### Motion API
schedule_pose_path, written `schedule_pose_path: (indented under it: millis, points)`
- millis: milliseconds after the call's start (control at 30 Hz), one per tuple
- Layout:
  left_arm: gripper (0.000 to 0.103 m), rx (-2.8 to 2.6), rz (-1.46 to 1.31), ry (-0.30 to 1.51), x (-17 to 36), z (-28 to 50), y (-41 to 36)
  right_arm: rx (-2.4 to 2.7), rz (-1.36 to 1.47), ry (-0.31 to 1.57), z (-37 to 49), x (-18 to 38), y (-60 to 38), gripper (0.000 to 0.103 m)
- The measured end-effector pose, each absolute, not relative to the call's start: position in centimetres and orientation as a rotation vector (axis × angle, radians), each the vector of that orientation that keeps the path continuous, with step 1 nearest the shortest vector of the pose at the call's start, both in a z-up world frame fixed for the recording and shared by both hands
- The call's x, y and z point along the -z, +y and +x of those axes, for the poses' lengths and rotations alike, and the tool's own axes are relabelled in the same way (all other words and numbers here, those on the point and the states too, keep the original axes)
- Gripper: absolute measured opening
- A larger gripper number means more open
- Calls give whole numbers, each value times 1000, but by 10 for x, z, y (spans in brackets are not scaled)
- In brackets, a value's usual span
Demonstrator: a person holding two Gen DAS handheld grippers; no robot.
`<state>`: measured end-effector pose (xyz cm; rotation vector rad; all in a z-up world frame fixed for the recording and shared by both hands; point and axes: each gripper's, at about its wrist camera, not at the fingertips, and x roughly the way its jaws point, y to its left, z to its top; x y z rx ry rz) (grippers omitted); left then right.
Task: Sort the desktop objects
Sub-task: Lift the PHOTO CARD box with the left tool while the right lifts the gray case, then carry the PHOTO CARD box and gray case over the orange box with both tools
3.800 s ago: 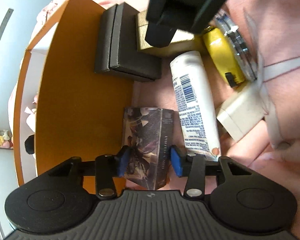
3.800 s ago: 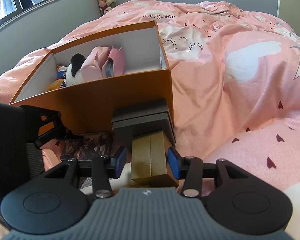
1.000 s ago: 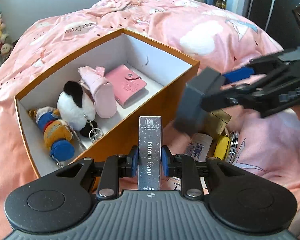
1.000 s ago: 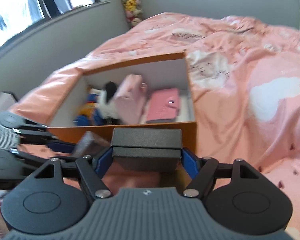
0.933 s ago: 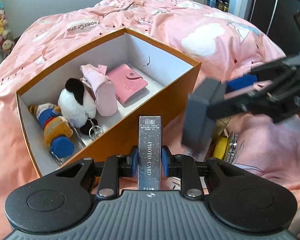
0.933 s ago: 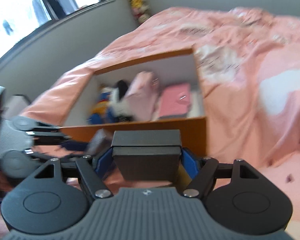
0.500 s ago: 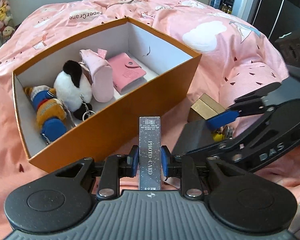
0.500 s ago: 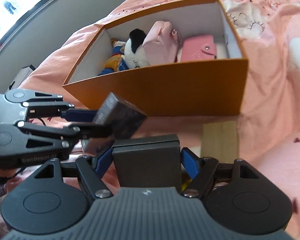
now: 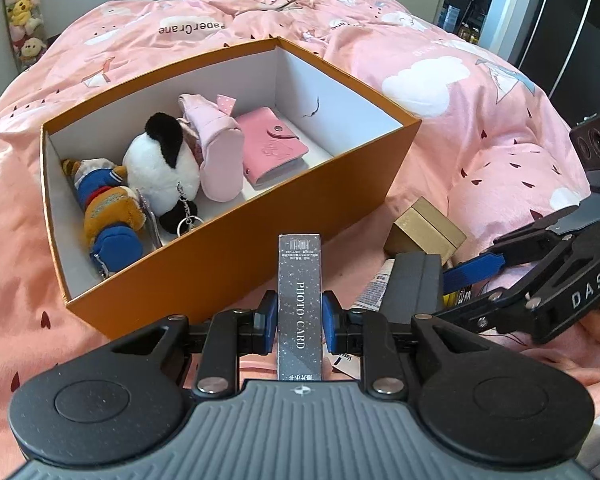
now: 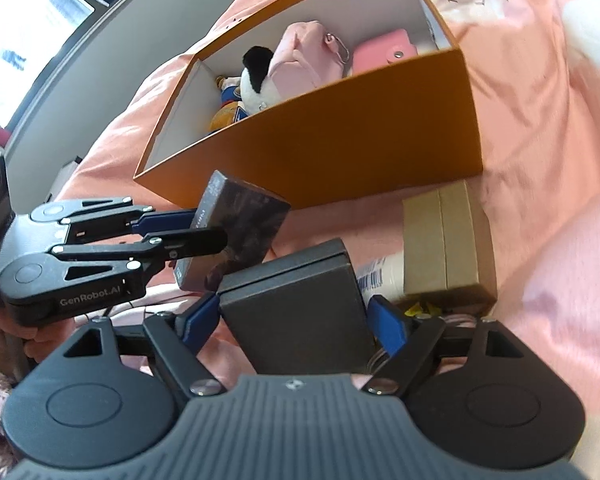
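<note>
Open box (image 9: 320, 196) on bedspread (image 9: 440, 80), plush toys (image 9: 156, 168) and wallet (image 9: 274, 144) inside, small boxes (image 9: 424, 228) right of it

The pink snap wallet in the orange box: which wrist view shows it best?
The left wrist view. It looks down into the orange box, so the pink snap wallet shows nearly whole, lying flat beside the pink pouch. In the right wrist view only its top edge and snap clear the box's near wall.

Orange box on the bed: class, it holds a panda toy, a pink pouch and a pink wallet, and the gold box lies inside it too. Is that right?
Not quite. The gold box lies outside the orange box, on the bedcover beside its near corner, as the left wrist view shows. The panda toy, pink pouch and pink wallet are inside.
</note>
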<state>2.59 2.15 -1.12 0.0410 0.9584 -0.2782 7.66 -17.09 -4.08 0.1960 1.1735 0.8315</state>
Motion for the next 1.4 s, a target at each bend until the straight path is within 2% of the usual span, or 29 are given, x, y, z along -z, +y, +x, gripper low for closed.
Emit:
schedule_pose_path:
  millis: [667,867,1200,1400]
  points:
    - [26,243,5,962,11,26,28,-809,356,1214,86,48,-187,83]
    - [26,244,1,962,11,25,27,-755,298,1230,89,53,-173,68]
    - [26,231,-17,960,12,25,29,-677,463,1352,103,68,-169,63]
    - [26,229,-20,961,13,25,29,-660,526,1418,112,83,-162,44]
